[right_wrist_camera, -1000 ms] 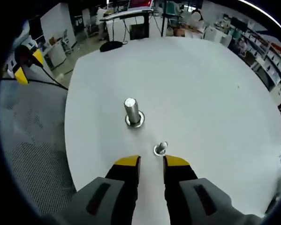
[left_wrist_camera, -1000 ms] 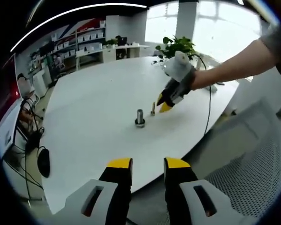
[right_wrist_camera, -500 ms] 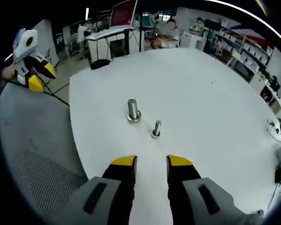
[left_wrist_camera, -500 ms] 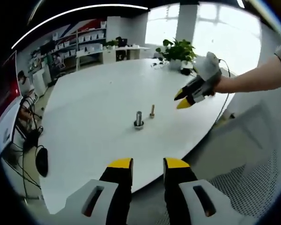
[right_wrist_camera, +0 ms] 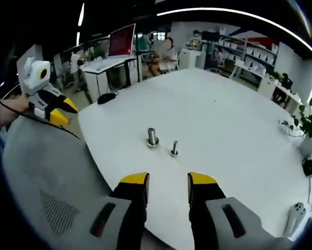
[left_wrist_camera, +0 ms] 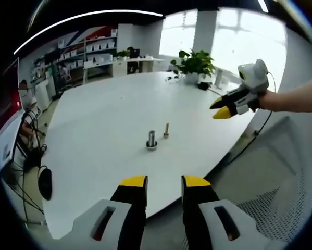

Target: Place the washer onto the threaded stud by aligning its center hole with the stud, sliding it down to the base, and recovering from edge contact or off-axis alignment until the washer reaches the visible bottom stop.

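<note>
Left gripper view: where the camera looks along its own jaws, the left claw (left_wrist_camera: 163, 182) is seen at the bottom, its yellow-tipped jaws parted by a narrow gap with nothing held between them.
Surface: a large white surface (left_wrist_camera: 103, 109) is spread ahead of the claw.
Larger stud: a thick stud (left_wrist_camera: 151, 139) is stood upright near the middle of the surface, with a ring at its base; whether that ring is the washer cannot be told.
Smaller stud: a thin stud (left_wrist_camera: 166, 130) is stood upright just beside the larger one, apart from it.
Right claw: the right claw (left_wrist_camera: 222, 109) is held in the air at the right, well apart from the studs; its jaws are seen close together and nothing is gripped.
Plant: a potted plant (left_wrist_camera: 193, 63) is placed at the far edge.

Right gripper view: the right claw (right_wrist_camera: 167, 183) is shown at the bottom, jaws narrowly apart and empty.
Studs: the thick stud (right_wrist_camera: 152, 138) and the thin stud (right_wrist_camera: 174, 148) are stood side by side on the surface (right_wrist_camera: 234, 130).
Left claw: the left claw (right_wrist_camera: 65, 112) is held at the left, off the surface, above a mesh chair back (right_wrist_camera: 46, 172).
</note>
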A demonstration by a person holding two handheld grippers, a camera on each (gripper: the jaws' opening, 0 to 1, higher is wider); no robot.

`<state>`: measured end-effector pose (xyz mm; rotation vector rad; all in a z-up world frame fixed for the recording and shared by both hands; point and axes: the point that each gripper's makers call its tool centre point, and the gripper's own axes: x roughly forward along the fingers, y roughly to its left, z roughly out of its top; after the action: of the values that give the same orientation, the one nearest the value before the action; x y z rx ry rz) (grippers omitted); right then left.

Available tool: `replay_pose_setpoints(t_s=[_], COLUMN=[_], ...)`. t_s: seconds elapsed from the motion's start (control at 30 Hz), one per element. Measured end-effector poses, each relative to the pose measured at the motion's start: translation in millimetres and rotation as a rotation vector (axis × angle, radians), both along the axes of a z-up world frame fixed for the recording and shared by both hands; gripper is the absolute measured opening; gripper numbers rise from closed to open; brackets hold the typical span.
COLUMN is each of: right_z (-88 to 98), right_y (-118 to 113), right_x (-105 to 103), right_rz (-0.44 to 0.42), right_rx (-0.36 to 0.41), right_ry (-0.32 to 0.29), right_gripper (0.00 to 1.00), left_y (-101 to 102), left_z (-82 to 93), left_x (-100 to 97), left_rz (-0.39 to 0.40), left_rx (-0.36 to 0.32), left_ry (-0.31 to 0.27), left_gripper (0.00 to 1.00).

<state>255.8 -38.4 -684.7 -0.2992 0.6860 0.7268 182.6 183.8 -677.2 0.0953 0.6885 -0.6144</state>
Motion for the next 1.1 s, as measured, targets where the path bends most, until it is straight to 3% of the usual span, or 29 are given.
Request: replay_pose_setpoints(t_s=[0.4,0.5,0.7,0.83,0.93,1.1], right_z=[23.8,22.9,24.5,20.7,8.4,16.8], right_y=[-17.7,-22.1,-29.3,-35.6,-42.6,-34.5], right_x=[-19.1,-21.8,-29.6,-35.0,-33.5,-34.5], right_rz=[-0.068,-0.061,-0.094,-0.101,-0.110,-0.131], right_rx=[0.084,0.071,0.123,0.135,0.134,0.199], right_ry=[-0.033,-0.040,-0.025,-0.048,-0.019,0.002], right_gripper=[0.34,0.34,0.34,0.34,0.34,0.34], left_y=[1.3,2.5,2.5,2.6,1.9,2.0], left_z=[11.3,9.1,8.1,5.8,6.0,5.5], left_x=[5.4,5.8,5.6,5.6,5.0,5.2], left_rz=[0.023,0.030,0.029,0.024,0.018,0.017], left_rx=[-0.047,-0.032,-0.024,-0.015,-0.012,-0.009], left_ry=[-0.043,-0.041,-0.037,-0.032,-0.033,-0.032], left_gripper=[0.23,0.24,0.25,0.24,0.24,0.24])
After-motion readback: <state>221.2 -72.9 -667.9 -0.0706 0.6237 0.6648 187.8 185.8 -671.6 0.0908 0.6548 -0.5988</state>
